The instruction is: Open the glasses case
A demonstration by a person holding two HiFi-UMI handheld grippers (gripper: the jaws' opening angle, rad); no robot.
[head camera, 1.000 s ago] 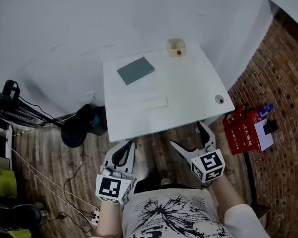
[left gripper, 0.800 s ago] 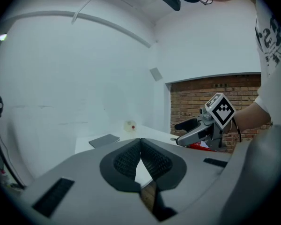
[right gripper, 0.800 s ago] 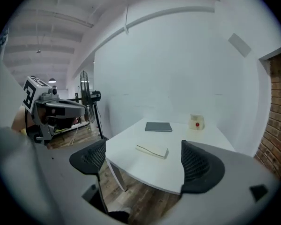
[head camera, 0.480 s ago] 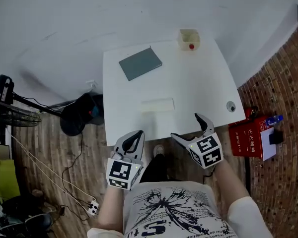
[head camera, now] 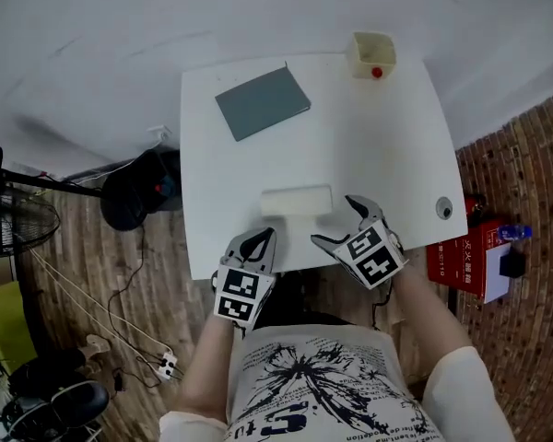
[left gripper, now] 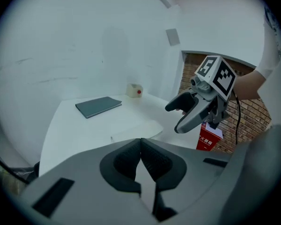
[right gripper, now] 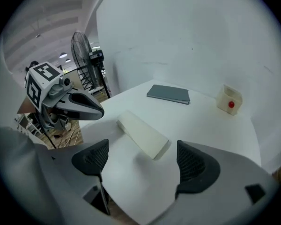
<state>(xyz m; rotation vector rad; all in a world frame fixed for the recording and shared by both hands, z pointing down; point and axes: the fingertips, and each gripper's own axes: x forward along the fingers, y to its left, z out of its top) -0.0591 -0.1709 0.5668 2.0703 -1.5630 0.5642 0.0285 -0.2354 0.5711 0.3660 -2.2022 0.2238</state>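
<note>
Top-down look at a white table (head camera: 378, 145).

- Glasses case (head camera: 297, 201): cream and shut as far as the views show. It lies flat at the table's 6 o'clock, with its long side along the near edge.
- Grey pad (head camera: 263, 102) lies at 11 o'clock. A small box (head camera: 372, 55) with a red dot stands at 1 o'clock, by the far edge. A round fitting (head camera: 443, 207) sits at 4 o'clock, close to the right edge. All three are well apart from the case.
- Left tongs (head camera: 264, 238): over the near edge, at the case's 7 o'clock, near it but not touching. The left gripper view shows the pads pressed together with nothing between them.
- Right tongs (head camera: 335, 221): at the case's 4 to 5 o'clock, just beside its right end. The jaws are wide and closing, with nothing between the pads. In the right gripper view the end of the case lies on the table just ahead of the gap. No contact shows.
- Off the table: a red carton (head camera: 461, 258) stands on the wooden floor (head camera: 92, 274) at 4 o'clock. A fan (right gripper: 84, 50) shows at 10 o'clock in the right gripper view.
</note>
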